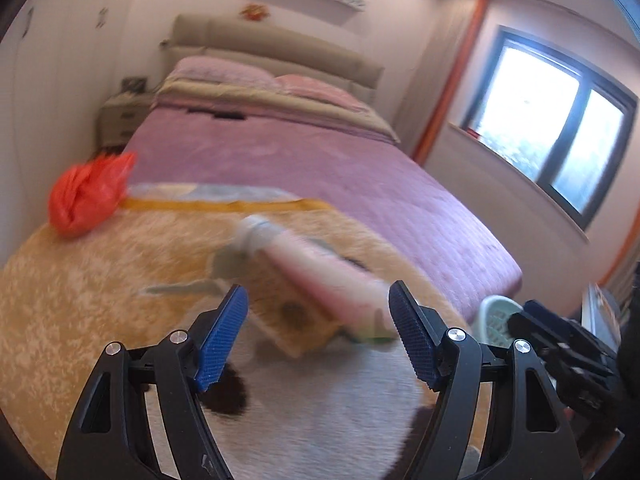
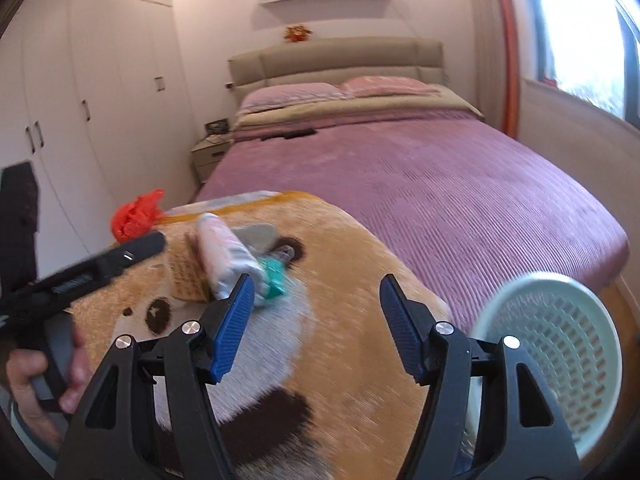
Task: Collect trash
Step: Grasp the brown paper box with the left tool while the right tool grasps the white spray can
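A pink-and-white tube-shaped wrapper lies on the orange plush blanket at the foot of the bed. A teal scrap and a small yellow card lie beside it. A crumpled red plastic bag sits at the blanket's far left edge. My left gripper hovers open just short of the wrapper, nothing between its pads. My right gripper is open too, to the right of the pile. The left gripper shows from the side in the right wrist view, held by a hand.
A pale green perforated basket is at the right, by the bed's foot corner. The bed has a purple cover with dark flat items near the pillows. White wardrobes line the left wall; a window is on the right.
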A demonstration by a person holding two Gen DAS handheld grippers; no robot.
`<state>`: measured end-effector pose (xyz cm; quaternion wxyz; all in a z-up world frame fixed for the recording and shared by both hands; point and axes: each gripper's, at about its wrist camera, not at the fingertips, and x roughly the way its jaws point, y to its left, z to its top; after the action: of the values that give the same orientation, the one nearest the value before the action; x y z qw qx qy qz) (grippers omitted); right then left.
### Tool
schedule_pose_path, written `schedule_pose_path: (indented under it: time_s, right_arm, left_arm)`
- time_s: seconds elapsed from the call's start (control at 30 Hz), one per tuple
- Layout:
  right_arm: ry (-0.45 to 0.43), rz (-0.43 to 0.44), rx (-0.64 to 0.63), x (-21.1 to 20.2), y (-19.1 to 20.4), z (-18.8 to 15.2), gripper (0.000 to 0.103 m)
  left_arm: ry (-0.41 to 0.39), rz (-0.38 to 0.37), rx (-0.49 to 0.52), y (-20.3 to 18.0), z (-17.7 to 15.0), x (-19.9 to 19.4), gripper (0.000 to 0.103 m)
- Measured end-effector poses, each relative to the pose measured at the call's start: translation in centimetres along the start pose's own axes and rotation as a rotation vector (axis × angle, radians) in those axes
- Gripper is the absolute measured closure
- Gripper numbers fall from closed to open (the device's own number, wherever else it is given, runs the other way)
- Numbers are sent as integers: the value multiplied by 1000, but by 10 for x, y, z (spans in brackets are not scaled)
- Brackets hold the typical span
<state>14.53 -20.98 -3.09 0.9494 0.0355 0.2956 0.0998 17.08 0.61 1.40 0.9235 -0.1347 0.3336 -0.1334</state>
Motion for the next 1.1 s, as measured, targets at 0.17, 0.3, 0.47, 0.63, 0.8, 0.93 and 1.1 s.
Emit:
schedule_pose_path:
  time_s: [0.17,0.3,0.47,0.63,0.8,0.93,1.1]
  right_arm:
    - [16,49,-22,22,18,11,43]
    - [68,101,0,49,21,17,43]
    - [134,146,10,79,30,18,43]
    - [186,163,5,102,41,14,43]
    - [219,180,-5,108,45,8,49]
    - [223,170,-34,96,53,0,52]
    - [207,146,-70,64,66,-13,54]
  left_arm:
    - [60,16,-44,19,-6,26,33]
    - [106,24,-68,31,-13,45,43]
    - [130,-12,-100,40,-18,55,56]
    - [136,-45,-85,37,-18,56,78]
    - [138,-39,-83,37,-19,55,89]
    - [139,-26,-92,42,-19,41,96]
    - [129,-1,-69,53,-24,7,97]
